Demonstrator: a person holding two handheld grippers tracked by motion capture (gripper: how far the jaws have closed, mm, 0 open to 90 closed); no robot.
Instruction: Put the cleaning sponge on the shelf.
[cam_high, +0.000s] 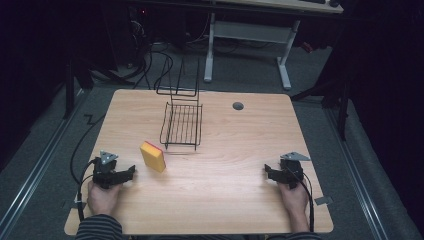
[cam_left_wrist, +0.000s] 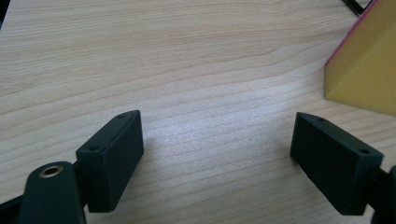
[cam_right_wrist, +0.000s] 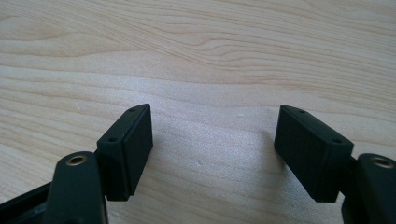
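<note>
The left gripper (cam_high: 131, 172) rests low on the wooden table (cam_high: 225, 200) with its jaws spread wide and nothing between them. In the left gripper view the gripper (cam_left_wrist: 217, 144) looks across bare wood, and the yellow sponge (cam_left_wrist: 369, 70) with its pink edge sits just ahead of the right-hand jaw and slightly outside it, near but not touching. In the high view the sponge (cam_high: 152, 156) stands on the table just ahead of that gripper, and beyond the sponge, farther from the gripper, stands a black wire rack (cam_high: 182, 125). The right gripper (cam_high: 267, 172) lies well apart from the sponge at the table's other side; its jaws are spread too, and the right gripper view shows the gripper (cam_right_wrist: 215, 135) over bare wood.
</note>
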